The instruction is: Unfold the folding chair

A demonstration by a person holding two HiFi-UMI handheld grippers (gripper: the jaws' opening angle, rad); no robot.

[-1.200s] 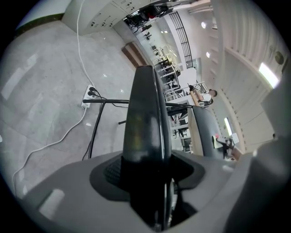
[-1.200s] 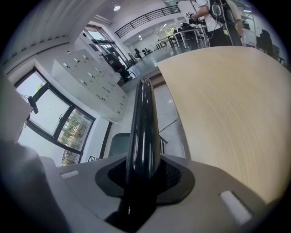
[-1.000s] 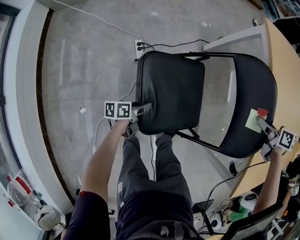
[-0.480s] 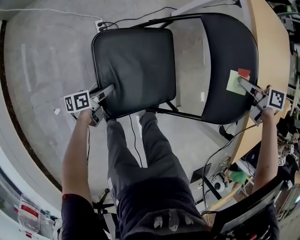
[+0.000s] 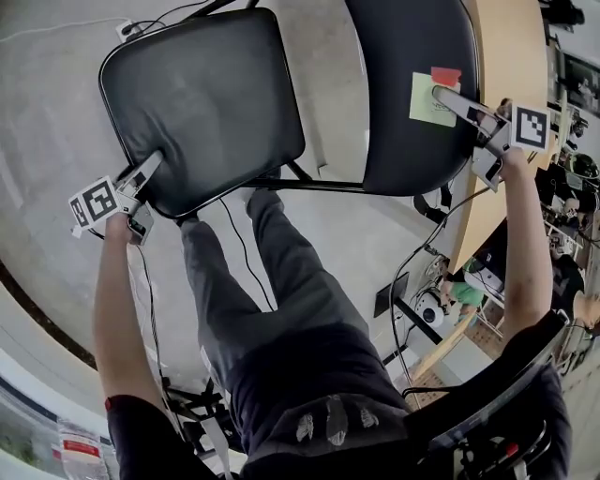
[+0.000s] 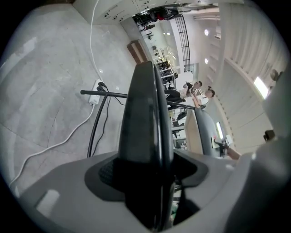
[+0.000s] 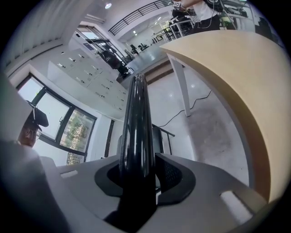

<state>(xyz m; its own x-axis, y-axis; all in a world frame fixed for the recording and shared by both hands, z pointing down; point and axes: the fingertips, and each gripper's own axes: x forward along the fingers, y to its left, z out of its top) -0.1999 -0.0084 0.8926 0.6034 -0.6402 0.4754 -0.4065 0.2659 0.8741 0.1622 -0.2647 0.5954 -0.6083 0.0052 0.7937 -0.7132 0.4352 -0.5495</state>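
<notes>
The black folding chair stands in front of the person, its padded seat [image 5: 202, 103] at left and its backrest [image 5: 403, 141] at right. My left gripper [image 5: 155, 167] is at the seat's near left corner. In the left gripper view the seat edge [image 6: 145, 123] lies between the jaws of my left gripper [image 6: 148, 182], which have just been opening; a thin gap shows beside the right pad. My right gripper [image 5: 441, 94] is shut on the backrest's right edge [image 7: 136, 132], by a green note [image 5: 429, 101] and a red one [image 5: 446, 75].
A light wooden table [image 5: 511, 56] runs along the right, close behind the backrest. A power strip [image 5: 131, 28] and cables lie on the grey floor beyond the seat. The person's legs [image 5: 281, 281] stand under the chair's near edge.
In the head view the chair and both grippers have shifted toward the top; the left gripper has gone left, the right one up. Both stay at the same spots on the chair.
</notes>
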